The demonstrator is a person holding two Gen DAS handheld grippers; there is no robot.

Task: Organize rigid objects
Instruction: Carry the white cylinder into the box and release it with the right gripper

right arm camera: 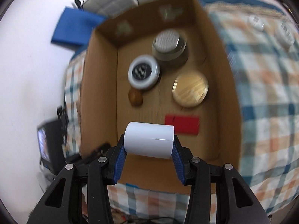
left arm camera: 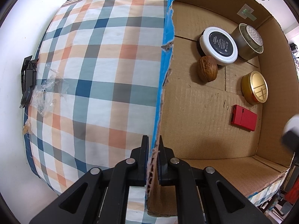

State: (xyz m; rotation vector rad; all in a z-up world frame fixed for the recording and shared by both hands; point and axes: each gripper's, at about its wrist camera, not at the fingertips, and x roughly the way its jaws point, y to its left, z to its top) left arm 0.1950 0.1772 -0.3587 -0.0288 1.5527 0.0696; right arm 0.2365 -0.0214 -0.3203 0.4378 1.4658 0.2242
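My left gripper (left arm camera: 153, 149) is shut on the torn left wall of the cardboard box (left arm camera: 160, 97), pointing straight down. Inside the box lie a walnut (left arm camera: 207, 71), a white-rimmed black tin (left arm camera: 218, 45), a grey metal tin (left arm camera: 248, 41), a gold tin (left arm camera: 255, 87) and a flat red case (left arm camera: 243, 117). My right gripper (right arm camera: 149, 142) is shut on a white cylinder (right arm camera: 149, 142), held sideways above the near end of the box (right arm camera: 101, 93). The same walnut (right arm camera: 135, 98), gold tin (right arm camera: 190, 88) and red case (right arm camera: 182, 124) show below it, blurred.
The box sits on a checked cloth (left arm camera: 97, 74). A black clip (left arm camera: 28, 80) and crumpled clear plastic (left arm camera: 46, 91) lie at the cloth's left edge. Two white items (right arm camera: 256, 23) rest on the cloth right of the box. A blue folded item (right arm camera: 74, 28) lies beyond.
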